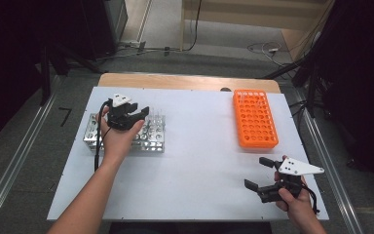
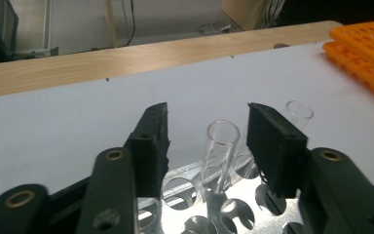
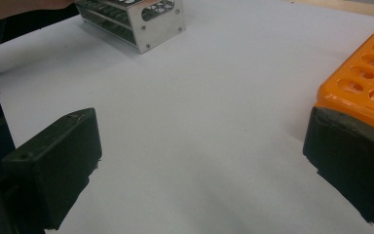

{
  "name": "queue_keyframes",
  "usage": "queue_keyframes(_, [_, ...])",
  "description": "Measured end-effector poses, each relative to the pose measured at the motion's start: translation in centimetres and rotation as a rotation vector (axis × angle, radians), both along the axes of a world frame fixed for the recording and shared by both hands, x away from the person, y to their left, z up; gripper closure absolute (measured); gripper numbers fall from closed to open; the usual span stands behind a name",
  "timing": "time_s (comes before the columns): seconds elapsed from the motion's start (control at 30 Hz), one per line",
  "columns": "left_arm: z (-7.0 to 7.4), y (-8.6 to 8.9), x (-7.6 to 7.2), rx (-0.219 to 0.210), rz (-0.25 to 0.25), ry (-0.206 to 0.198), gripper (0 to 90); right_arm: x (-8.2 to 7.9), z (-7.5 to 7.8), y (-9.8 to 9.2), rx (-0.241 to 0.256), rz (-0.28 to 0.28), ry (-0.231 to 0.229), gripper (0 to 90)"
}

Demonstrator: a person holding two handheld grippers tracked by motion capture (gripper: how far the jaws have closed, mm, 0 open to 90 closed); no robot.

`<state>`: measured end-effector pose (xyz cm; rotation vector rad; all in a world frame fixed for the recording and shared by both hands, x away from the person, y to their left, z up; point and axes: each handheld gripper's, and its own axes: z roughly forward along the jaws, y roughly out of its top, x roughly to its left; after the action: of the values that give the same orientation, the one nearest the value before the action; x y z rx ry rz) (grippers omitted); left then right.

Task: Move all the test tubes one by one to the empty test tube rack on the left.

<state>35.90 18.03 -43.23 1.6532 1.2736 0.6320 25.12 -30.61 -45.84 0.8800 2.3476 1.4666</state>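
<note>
Hovering over the metal rack (image 1: 126,134) at the left middle of the high view, the left claw (image 1: 139,114) is released, its two black jaws spread apart. In the left gripper view the claw (image 2: 207,141) straddles a clear glass tube (image 2: 220,153) that stands upright in one of the rack's (image 2: 214,209) round holes, near the centre of the frame; the tube sits between the jaws with a gap on each side, closer to the right-hand jaw, and whether it touches that one I cannot tell. A second clear tube (image 2: 299,111) stands just behind the right-hand jaw, partly hidden by it.

At the lower right of the high view the right claw (image 1: 259,173) is also released, jaws wide apart and holding nothing, low over the bare white counter (image 1: 204,161). The orange rack (image 1: 255,118) lies in the upper right of that view, near this claw but apart from it. In the right gripper view the claw (image 3: 199,161) frames open counter (image 3: 199,97); the orange rack (image 3: 365,83) shows at the right edge of the frame above the right-hand jaw, and the metal rack (image 3: 136,19) sits at the upper left.
</note>
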Motion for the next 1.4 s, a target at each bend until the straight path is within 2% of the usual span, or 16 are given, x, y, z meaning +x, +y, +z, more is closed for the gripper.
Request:
queue_keyframes(0.07, [0.1, 0.1, -0.5, -0.020, -0.012, -0.014, 38.6, 0.1, 0.0, 0.0, 0.002, -0.006, 0.001, 0.0])
queue_keyframes(0.23, [0.0, -0.2, -2.3, -0.045, -0.082, -0.040, 17.6, 0.4, 0.0, 0.0, 0.001, -0.017, 0.004, 0.0])
queue_keyframes(0.43, [0.0, -0.6, -4.6, -0.056, -0.152, -0.047, 1.3, 0.9, 0.2, 0.1, 0.003, -0.044, 0.000, 0.0])
queue_keyframes(0.63, [0.2, -0.9, -7.0, -0.084, -0.202, -0.076, 0.0, 1.8, 0.6, 0.0, 0.017, -0.075, 0.007, 0.0])
queue_keyframes(0.77, [0.2, -1.2, -8.5, -0.103, -0.231, -0.088, 0.0, 2.5, 0.9, 0.0, 0.008, -0.097, -0.004, 0.0])
queue_keyframes(0.97, [-0.1, -2.0, -10.6, -0.107, -0.265, -0.099, 0.0, 4.1, 1.4, -0.4, -0.002, -0.152, -0.020, 0.0])
queue_keyframes(1.4, [-1.2, -2.8, -13.4, -0.110, -0.293, -0.093, 0.0, 8.6, 1.7, -0.4, -0.023, -0.218, -0.016, 0.0])
